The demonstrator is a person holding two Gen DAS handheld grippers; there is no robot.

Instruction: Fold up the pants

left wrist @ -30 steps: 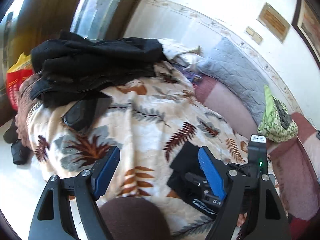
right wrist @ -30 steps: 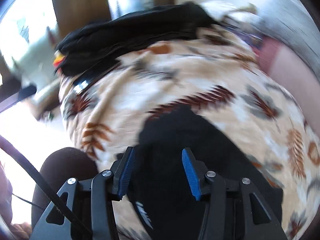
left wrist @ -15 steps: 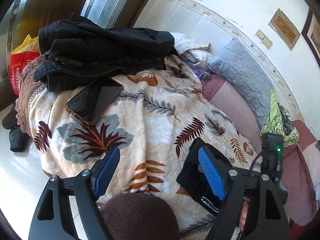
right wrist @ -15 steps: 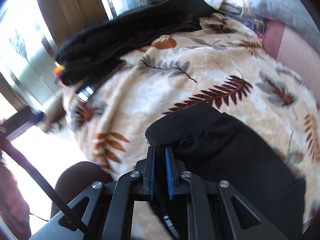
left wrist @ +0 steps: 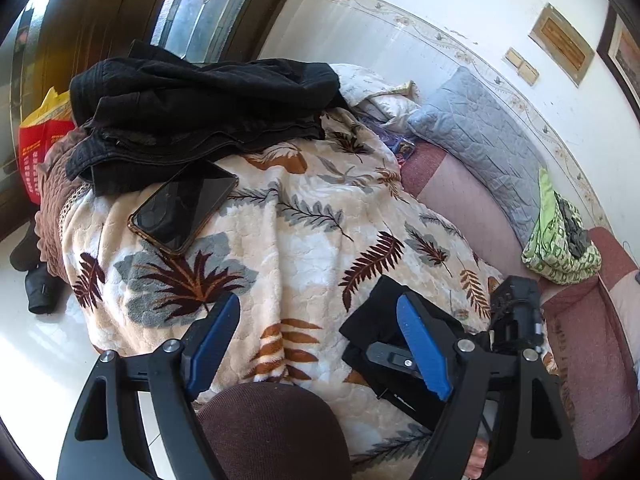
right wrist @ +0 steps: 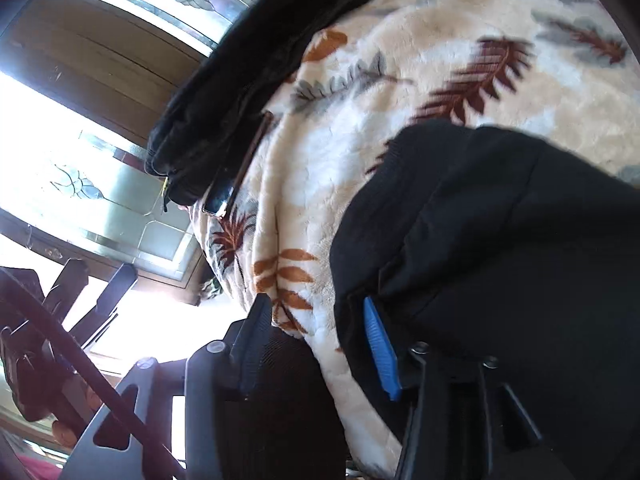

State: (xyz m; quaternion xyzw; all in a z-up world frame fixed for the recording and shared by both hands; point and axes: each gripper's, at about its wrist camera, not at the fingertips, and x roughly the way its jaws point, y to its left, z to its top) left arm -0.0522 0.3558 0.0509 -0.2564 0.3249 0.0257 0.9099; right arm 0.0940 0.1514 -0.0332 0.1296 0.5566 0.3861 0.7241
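- My left gripper [left wrist: 316,344] is spread wide and holds nothing; it hovers above the leaf-pattern blanket [left wrist: 304,240] near the front edge of the bed.
- My right gripper [right wrist: 316,340] is also spread apart. Its blue pad [right wrist: 380,348] on the right side lies against the edge of the black folded pants [right wrist: 500,240], but the jaws do not pinch the cloth.
- These pants lie on the blanket near me, on the right side. In the right wrist view they look like a compact bundle with rounded fold edges, so I judge this piece is folded, or nearly so.
- From the left wrist view I see only a small corner of this bundle [left wrist: 372,320], behind my right tool, so I cannot tell if the fold is tidy.
- At the far end of the blanket there is a pile of dark clothes [left wrist: 200,112], crumpled and not folded. I think this is the work that is left, if they also are pants; I cannot tell this for sure.
- A phone [left wrist: 184,208] lies just beside this pile, partly under its edge. I should be careful with it when I pull a garment from there.
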